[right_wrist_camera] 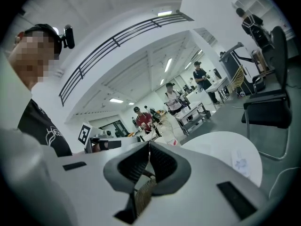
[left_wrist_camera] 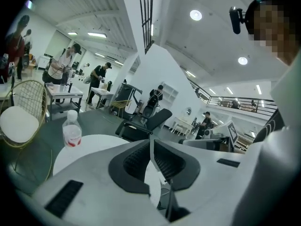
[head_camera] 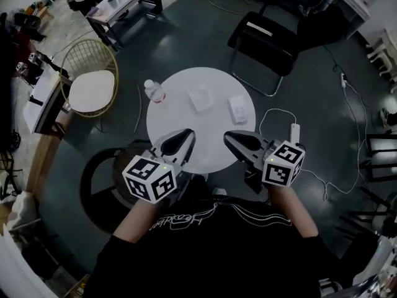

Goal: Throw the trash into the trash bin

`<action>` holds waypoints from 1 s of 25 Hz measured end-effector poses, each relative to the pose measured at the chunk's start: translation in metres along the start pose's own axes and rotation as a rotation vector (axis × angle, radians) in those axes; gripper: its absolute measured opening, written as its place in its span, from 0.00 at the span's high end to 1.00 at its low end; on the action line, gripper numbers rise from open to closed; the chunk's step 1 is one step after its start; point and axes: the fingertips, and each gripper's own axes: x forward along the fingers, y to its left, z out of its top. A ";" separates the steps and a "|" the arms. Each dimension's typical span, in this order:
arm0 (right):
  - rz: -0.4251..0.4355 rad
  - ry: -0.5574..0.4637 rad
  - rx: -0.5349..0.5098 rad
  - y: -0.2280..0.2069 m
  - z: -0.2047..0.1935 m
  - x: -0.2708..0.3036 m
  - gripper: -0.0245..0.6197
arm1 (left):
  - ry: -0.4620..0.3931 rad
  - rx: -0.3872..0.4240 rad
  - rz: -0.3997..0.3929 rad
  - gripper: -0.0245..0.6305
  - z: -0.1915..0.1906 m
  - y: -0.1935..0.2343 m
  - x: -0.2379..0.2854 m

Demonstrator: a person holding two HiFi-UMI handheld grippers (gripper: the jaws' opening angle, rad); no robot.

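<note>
Floor lies open around the round bench [head_camera: 180,123]; a wire chair [head_camera: 92,79] stands left, a black chair [head_camera: 263,42] beyond. Left tongs [head_camera: 188,133] and right tongs [head_camera: 228,135] hover closed and empty over the near rim. Left wrapper [head_camera: 200,99] and right wrapper [head_camera: 238,108] lie mid-bench. A bottle [head_camera: 154,92] stands at the left edge, its red label unreadable.

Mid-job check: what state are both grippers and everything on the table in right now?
Left gripper: shut, empty, above the near edge of the table.
Right gripper: shut, empty, above the same edge.
Bottle: upright, capped, at the table's left edge.
Left packet: lying flat, untouched.
Right packet: lying flat, untouched.
</note>
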 end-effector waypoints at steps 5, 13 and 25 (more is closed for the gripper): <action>0.013 0.031 0.006 -0.009 0.007 0.041 0.91 | 0.002 -0.011 0.080 0.92 0.017 0.058 -0.001; -0.001 0.034 0.047 -0.029 0.015 0.085 0.91 | -0.018 0.058 0.227 0.73 0.045 0.142 -0.001; -0.076 0.034 0.116 -0.065 0.012 0.102 0.91 | 0.049 0.169 0.371 0.54 0.042 0.241 0.030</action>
